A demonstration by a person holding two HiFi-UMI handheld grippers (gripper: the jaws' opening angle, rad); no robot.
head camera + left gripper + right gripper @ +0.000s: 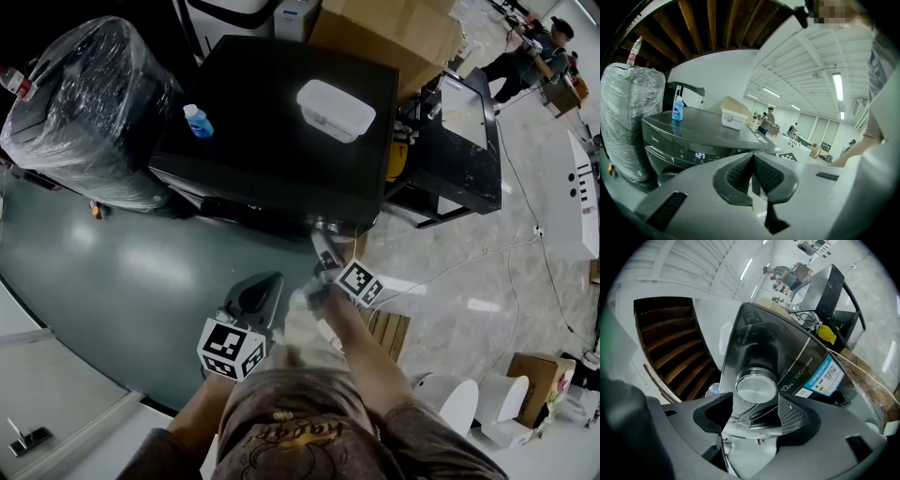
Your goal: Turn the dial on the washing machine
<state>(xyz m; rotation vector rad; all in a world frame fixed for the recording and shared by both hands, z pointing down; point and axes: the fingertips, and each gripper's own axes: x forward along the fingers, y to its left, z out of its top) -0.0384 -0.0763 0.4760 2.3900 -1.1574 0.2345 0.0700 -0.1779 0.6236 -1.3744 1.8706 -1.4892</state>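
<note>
The head view is dim, the black washer top swallowing detail, while the glossy floor carries pale glare patches. Both gripper views bow strongly and fall to black at their round edges. Ceiling strip lights give the light, and the dial face shines bright, slightly soft.

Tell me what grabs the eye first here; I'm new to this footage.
The black washing machine fills the head view's middle, a white box and blue bottle on top. The right gripper, jaws open, faces its silver dial; a plastic-wrapped bulk stands at left.
</note>
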